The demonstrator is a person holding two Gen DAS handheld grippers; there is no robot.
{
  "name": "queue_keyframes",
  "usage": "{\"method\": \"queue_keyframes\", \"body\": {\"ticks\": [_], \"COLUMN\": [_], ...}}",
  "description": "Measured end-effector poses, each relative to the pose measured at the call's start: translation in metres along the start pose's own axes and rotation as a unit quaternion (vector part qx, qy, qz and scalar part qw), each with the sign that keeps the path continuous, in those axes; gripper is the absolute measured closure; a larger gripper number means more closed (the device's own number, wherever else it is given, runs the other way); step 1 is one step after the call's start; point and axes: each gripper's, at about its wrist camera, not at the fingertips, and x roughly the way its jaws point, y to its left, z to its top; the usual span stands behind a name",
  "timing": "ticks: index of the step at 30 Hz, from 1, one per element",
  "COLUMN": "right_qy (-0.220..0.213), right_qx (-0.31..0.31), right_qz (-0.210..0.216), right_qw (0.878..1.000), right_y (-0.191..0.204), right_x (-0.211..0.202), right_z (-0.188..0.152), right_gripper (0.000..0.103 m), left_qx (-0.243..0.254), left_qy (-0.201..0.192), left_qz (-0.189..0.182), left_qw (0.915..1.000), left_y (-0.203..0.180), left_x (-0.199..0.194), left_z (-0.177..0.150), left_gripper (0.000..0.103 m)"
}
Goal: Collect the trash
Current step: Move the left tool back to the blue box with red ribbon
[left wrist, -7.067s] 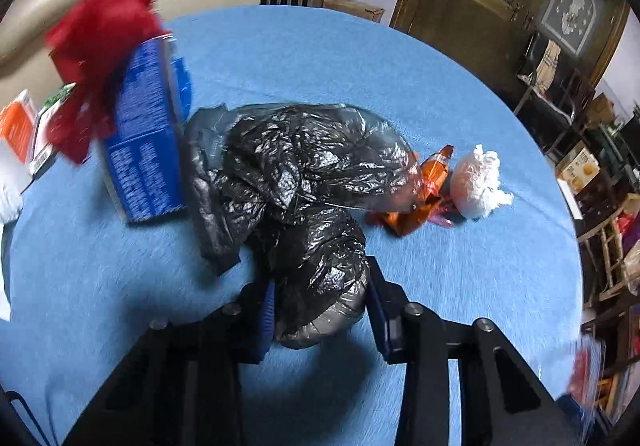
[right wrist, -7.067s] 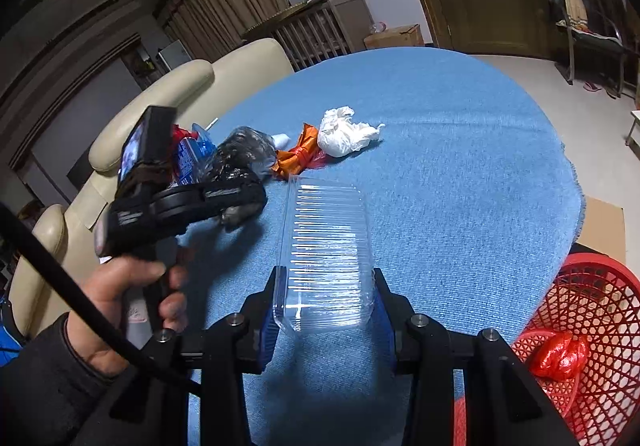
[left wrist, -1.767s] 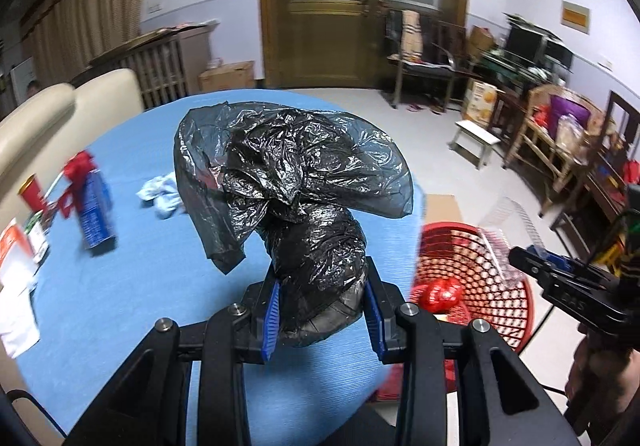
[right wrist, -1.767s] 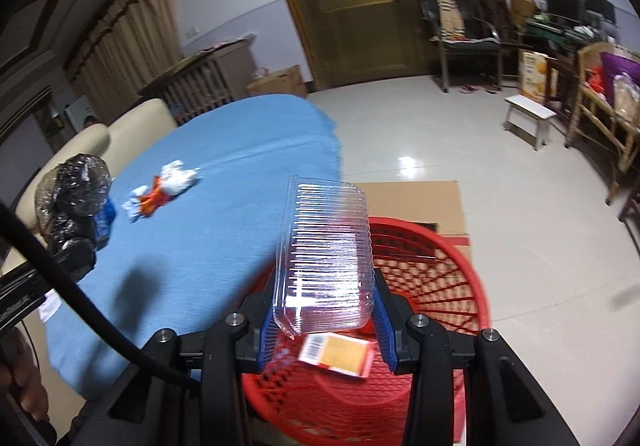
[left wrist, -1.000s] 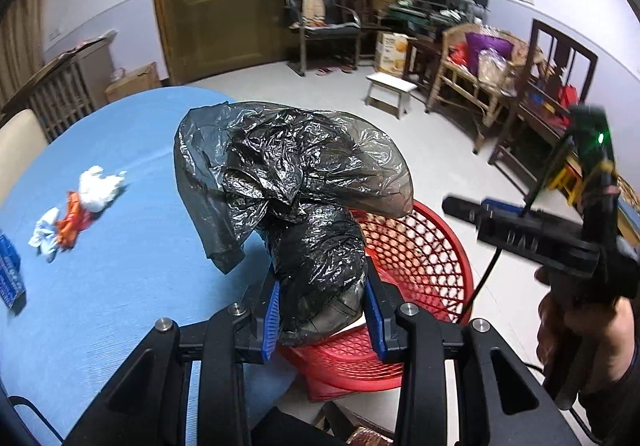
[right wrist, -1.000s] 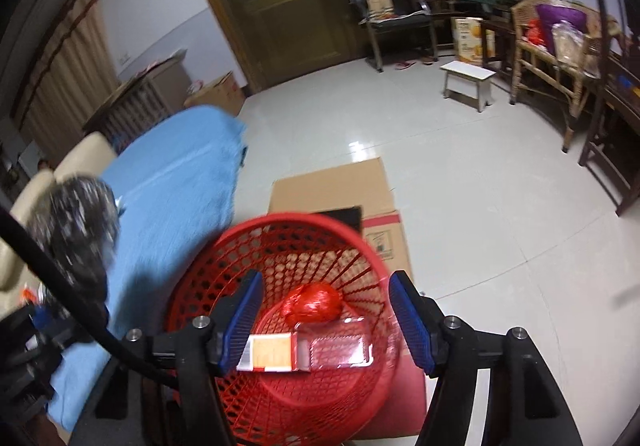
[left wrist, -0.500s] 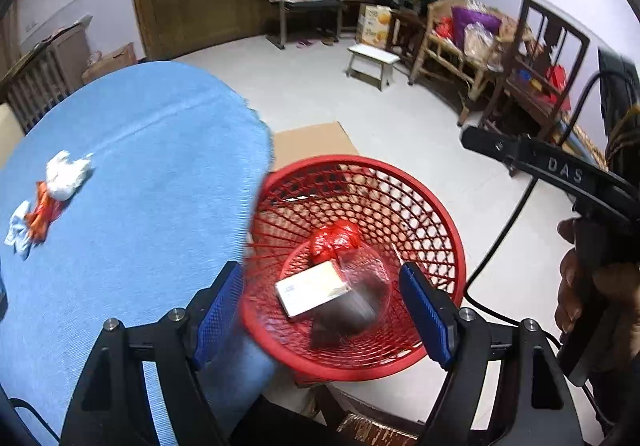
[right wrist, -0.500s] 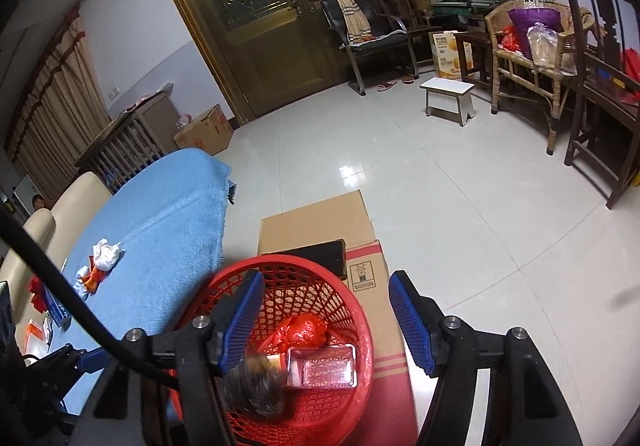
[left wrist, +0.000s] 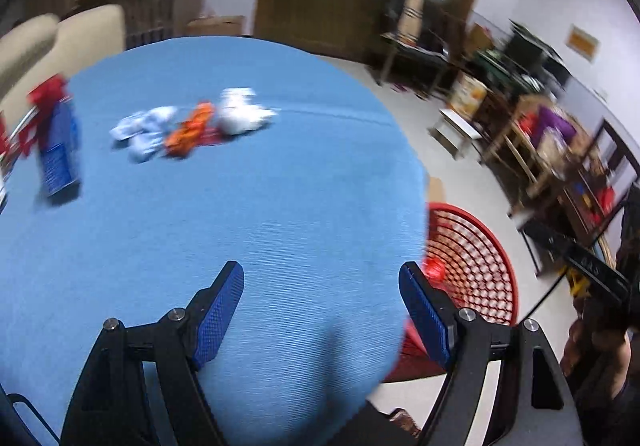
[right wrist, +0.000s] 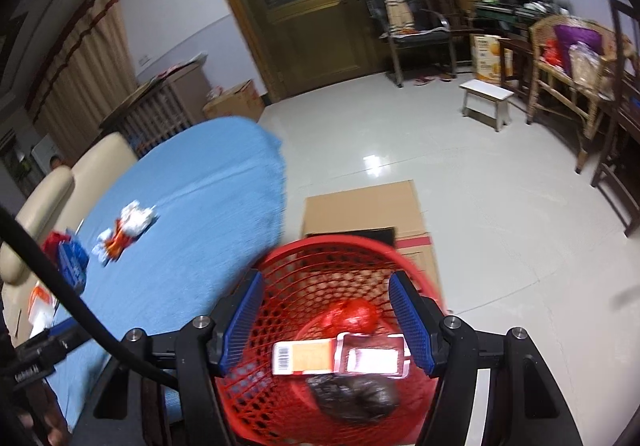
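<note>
left gripper: spread, empty, over blue woven tabletop | right gripper: spread, empty, above red mesh basket | basket: crinkled black bag, clear ribbed tray

left hand-held gripper: jaws spread wide, empty; right hand-held gripper: jaws spread wide, empty

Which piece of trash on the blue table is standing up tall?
The blue box with red on top stands upright at the left; the white wad and orange wrapper lie flat.
</note>
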Motion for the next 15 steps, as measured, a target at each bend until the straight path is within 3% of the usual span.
{"method": "queue_keyframes", "body": {"ticks": [8,15], "right_qy": [0.031,0.057], "right_qx": [-0.069,-0.123], "right_qz": [0.043,0.078], "right_qw": [0.996,0.988], "right_y": [0.082,0.145], "right_x": [0.02,0.037], "right_z": [-0.012,-0.025], "right_gripper": [0.034,0.034], "left_qx": [-0.066,-0.122], "left_qy": [-0.025,-0.046], "left_qz": [0.045,0.099], "left_qw": [0.9965,0.9865], "left_y": [0.066,0.123], "left_x": [-0.021,-0.03], "left_z": [-0.013,-0.011], "left_gripper": [0.023,0.023]}}
